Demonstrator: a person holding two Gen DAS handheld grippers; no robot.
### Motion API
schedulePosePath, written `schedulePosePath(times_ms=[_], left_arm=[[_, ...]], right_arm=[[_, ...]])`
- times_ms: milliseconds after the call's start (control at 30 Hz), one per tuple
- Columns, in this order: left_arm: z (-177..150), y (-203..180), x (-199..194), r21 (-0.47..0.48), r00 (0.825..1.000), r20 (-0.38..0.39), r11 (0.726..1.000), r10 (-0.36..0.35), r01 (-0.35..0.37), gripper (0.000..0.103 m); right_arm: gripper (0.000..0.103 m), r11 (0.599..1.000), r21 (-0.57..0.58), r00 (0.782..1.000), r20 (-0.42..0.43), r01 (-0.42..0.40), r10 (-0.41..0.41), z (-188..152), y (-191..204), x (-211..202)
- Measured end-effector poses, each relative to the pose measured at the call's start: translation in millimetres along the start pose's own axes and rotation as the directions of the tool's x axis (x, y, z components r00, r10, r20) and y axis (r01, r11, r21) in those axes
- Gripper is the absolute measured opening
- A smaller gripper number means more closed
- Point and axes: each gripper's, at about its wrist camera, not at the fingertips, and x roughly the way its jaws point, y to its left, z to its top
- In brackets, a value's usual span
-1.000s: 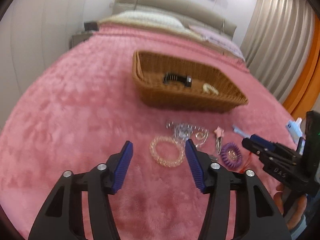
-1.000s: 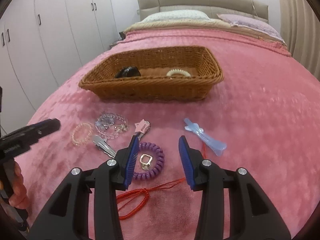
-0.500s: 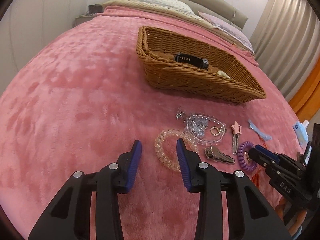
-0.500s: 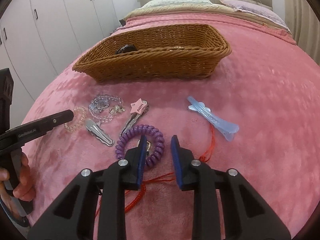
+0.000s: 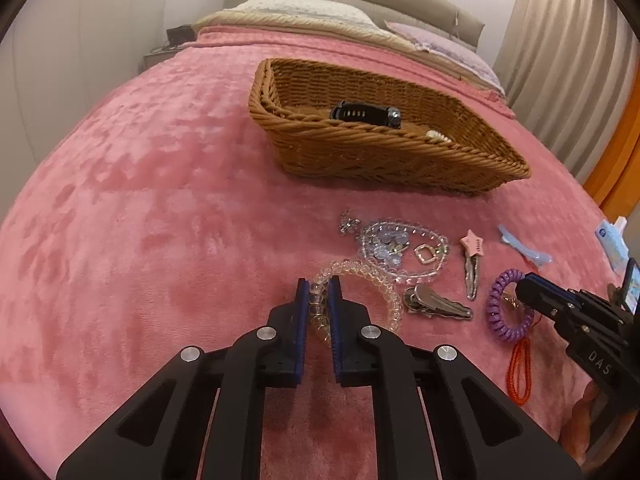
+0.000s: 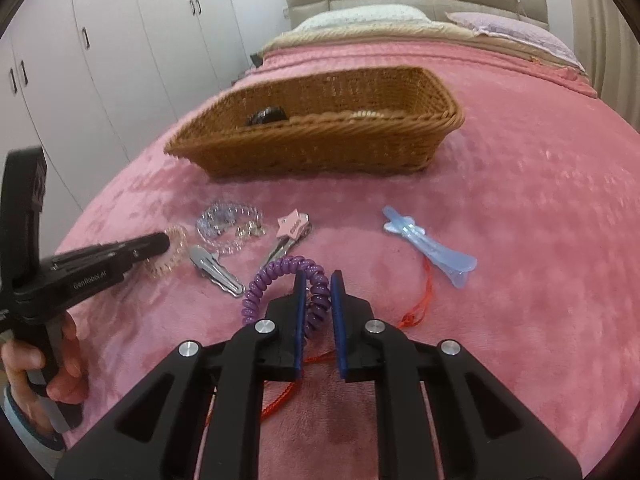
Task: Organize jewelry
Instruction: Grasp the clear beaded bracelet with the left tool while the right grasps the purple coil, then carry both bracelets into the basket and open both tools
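Left wrist view
Left gripper [image 5: 319,292]: jaws drawn nearly together, clamped on the near-left arc of the clear coil bracelet [image 5: 362,286], which lies on the pink blanket [image 5: 160,220].
Bead cluster [image 5: 400,246]: clear and pale blue beads with a small gold ring, just beyond the bracelet.
Silver clip [image 5: 436,303]: flat on the blanket, just right of the bracelet.
Pink star clip [image 5: 472,258]: right of the beads.
Wicker basket [image 5: 380,152]: farther up the bed, holding a black watch [image 5: 365,114] and a pale coil, mostly hidden behind the rim.
Right gripper [image 5: 524,290]: enters from the right, tip at the purple coil bracelet [image 5: 504,308].

Right wrist view
Right gripper [image 6: 319,292]: jaws close together, gripping the right side of the purple coil bracelet [image 6: 280,280].
Red cord [image 6: 420,304]: runs under the gripper and out to the right.
Blue clip [image 6: 432,250]: right of the gripper, apart from it.
Left gripper [image 6: 162,242]: at left, tip on the clear coil bracelet [image 6: 172,256]; the person's hand [image 6: 48,364] holds its handle.
Wicker basket [image 6: 320,148]: beyond the loose items.
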Motion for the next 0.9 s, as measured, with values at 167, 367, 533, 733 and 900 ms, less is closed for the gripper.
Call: schedulePosePath(times_ms=[167,367,533,733,900], left_arm=[[-3,-3,-10,0.006,0.998,0.05,1.0,-0.026,0.026,0.008],[-3,-5,-16,0.013,0.995,0.084,0.999,-0.045,0.044,0.008],[-3,-2,-15,0.005,0.995,0.083,0.999,-0.052,0.052,0.008],[-4,0,-12,0.003,0.996,0.075,0.998,-0.057,0.057,0.008],[-4,0,-10,0.003,0.995,0.074,0.998,-0.064,0.064,0.008]], right_arm=[[0.01,0.999,0.034,0.998,0.048,-0.03,0.029,0,-9,-12],[0.009,0.998,0.04,0.998,0.053,-0.038,0.035,3,-9,-14],[0.009,0.996,0.084,0.999,0.037,-0.035,0.032,6,-18,-13],[0.009,0.994,0.113,0.999,-0.044,-0.013,0.018,9,-28,-2],[0.011,0.996,0.086,0.989,-0.15,-0.002,0.015,10,-28,17]])
